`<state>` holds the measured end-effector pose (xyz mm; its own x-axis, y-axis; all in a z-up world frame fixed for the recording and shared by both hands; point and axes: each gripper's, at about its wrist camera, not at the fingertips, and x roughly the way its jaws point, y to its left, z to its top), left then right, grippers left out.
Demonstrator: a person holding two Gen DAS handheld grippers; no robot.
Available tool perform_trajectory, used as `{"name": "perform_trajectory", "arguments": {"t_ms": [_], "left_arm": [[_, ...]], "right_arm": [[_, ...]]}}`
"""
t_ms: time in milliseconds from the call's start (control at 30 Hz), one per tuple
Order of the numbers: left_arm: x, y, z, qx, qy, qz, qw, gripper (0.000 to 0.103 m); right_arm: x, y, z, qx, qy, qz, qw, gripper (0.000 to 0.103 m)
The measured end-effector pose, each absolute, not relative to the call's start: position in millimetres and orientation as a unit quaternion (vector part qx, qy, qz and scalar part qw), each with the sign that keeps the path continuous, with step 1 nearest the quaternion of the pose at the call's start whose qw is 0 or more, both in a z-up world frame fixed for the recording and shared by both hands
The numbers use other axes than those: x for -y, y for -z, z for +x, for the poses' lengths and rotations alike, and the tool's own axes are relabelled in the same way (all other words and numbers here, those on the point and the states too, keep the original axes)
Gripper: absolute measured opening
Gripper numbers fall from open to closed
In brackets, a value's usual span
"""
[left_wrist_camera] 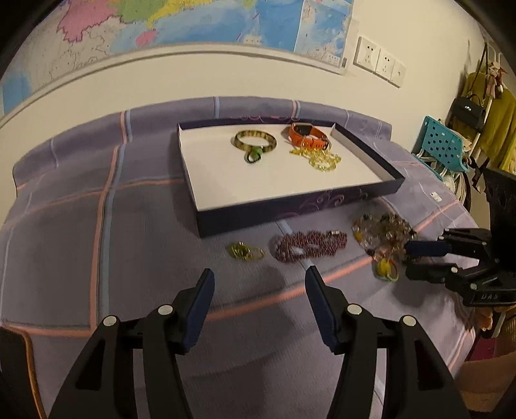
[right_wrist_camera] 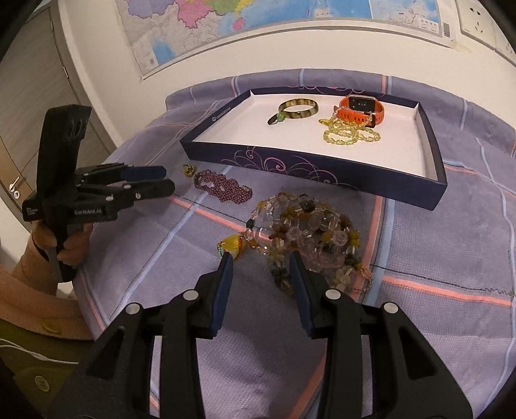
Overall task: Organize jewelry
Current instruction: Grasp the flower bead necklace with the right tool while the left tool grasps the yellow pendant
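Note:
A shallow dark box [left_wrist_camera: 364,151] [right_wrist_camera: 432,158] with a white floor holds a striped bangle [left_wrist_camera: 255,141] [right_wrist_camera: 298,109], an orange watch [left_wrist_camera: 306,135] [right_wrist_camera: 361,110] and yellow beads [left_wrist_camera: 322,158] [right_wrist_camera: 350,133]. On the cloth in front lie a small green-gold piece [left_wrist_camera: 245,251] [right_wrist_camera: 189,170], a purple bead bracelet [left_wrist_camera: 309,245] [right_wrist_camera: 222,187] and a large pile of clear and amber beads [left_wrist_camera: 383,230] [right_wrist_camera: 309,228]. My left gripper [left_wrist_camera: 259,277] [right_wrist_camera: 167,182] is open and empty, just short of the purple bracelet. My right gripper [right_wrist_camera: 261,258] [left_wrist_camera: 409,256] is open at the near edge of the large bead pile.
A purple checked cloth [left_wrist_camera: 96,225] covers the table, which stands against a wall with a map [left_wrist_camera: 193,22]. A teal crate [left_wrist_camera: 438,141] and hanging clothes [left_wrist_camera: 496,119] are at the right. A door [right_wrist_camera: 29,96] is at the left.

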<state>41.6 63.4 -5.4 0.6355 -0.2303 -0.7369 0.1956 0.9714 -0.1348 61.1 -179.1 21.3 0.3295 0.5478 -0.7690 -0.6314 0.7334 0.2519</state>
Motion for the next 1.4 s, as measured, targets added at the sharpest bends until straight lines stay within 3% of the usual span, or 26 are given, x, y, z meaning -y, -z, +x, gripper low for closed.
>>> {"name": "perform_trajectory", "arguments": {"t_ms": [233, 300, 400, 833, 1400], "left_arm": [[-58.5, 4.7, 39.5, -0.407, 0.129, -0.032, 0.903, 0.058], [-56.8, 5.2, 39.8, -0.409, 0.132, -0.035, 0.902, 0.058], [-55.2, 5.4, 40.2, -0.410, 0.134, -0.039, 0.901, 0.058], [-42.1, 6.8, 38.5, -0.418, 0.150, -0.040, 0.895, 0.058], [37.8, 12.5, 40.2, -0.421, 0.242, 0.021, 0.874, 0.057]], "right_arm": [[167.8, -16.6, 61.8, -0.445, -0.338, -0.091, 0.824, 0.030], [166.9, -16.5, 61.6, -0.439, -0.324, -0.106, 0.831, 0.015], [172.3, -17.4, 65.6, -0.445, -0.321, -0.096, 0.830, 0.010], [232.3, -62.0, 93.7, -0.418, -0.363, 0.111, 0.826, 0.009], [257.9, -92.2, 87.3, -0.368, -0.378, 0.160, 0.834, 0.009]]}}
